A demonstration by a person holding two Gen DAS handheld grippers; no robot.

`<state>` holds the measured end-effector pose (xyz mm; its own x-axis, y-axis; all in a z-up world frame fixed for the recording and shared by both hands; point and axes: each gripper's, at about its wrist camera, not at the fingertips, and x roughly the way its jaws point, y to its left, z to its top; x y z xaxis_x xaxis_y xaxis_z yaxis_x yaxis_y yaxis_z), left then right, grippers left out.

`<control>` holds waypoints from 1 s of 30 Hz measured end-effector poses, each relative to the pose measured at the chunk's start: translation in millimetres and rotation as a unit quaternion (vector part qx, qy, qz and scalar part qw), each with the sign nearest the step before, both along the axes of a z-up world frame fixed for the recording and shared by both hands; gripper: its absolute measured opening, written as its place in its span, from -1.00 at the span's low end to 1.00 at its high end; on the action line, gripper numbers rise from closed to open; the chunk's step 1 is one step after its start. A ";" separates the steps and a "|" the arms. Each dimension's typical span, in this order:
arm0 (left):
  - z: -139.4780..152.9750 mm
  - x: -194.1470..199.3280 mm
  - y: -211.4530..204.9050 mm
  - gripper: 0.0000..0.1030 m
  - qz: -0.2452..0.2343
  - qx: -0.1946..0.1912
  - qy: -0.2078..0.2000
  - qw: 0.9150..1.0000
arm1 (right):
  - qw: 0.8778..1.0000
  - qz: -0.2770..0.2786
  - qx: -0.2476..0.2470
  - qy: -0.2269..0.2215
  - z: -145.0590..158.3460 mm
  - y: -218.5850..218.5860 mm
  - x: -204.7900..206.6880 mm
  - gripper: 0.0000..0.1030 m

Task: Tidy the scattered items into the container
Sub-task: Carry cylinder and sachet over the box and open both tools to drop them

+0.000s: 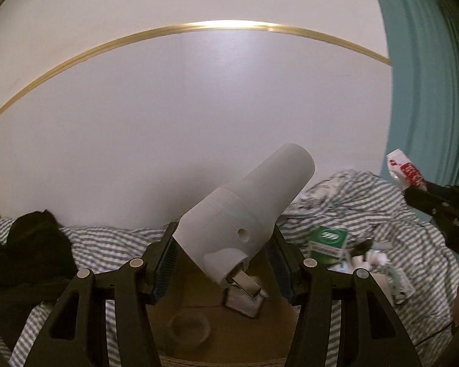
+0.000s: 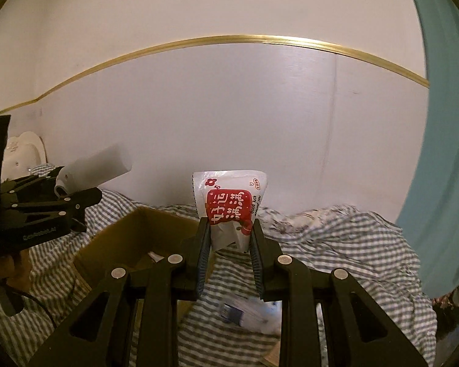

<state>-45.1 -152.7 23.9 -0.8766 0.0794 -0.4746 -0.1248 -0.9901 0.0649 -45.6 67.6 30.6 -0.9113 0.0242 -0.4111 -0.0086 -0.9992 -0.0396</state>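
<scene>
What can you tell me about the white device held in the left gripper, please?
The white device is a smooth, matte, plastic-looking body: a wide lower section narrowing to a rounded cylindrical end that points up and to the right. A small round hole sits in its side, and a folded metal-looking prong sticks out of its base. It is tilted, clamped at its wide section between the left gripper pads, above the open cardboard box. The right wrist view shows it too, blurred.

The left gripper (image 1: 223, 244) is showing matte black plastic fingers with triangular cut-outs, round silver screw heads at the joints and blue ribbed pads (image 1: 165, 263). The right gripper (image 2: 229, 244) is showing the same build. Faint pale lettering is running along the left one's side in the right wrist view.
</scene>
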 end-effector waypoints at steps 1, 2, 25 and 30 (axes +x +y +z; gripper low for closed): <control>-1.7 1.1 -2.3 0.11 0.004 -0.001 -0.001 1.000 | 1.000 0.004 0.000 0.000 -1.1 -5.0 -4.2 -0.53; -5.3 -2.2 -8.3 0.11 0.009 -0.002 -0.004 1.000 | 1.000 0.008 -0.001 0.000 -3.8 -8.4 -9.6 -0.53; -125.3 -68.3 -65.6 0.11 0.037 -0.012 -0.145 0.989 | 0.989 0.092 -0.007 -0.113 -108.4 -92.3 -142.7 -0.53; -149.1 -78.3 -62.7 0.11 0.031 -0.019 -0.175 0.984 | 0.984 0.101 0.003 -0.149 -139.0 -104.9 -157.7 -0.53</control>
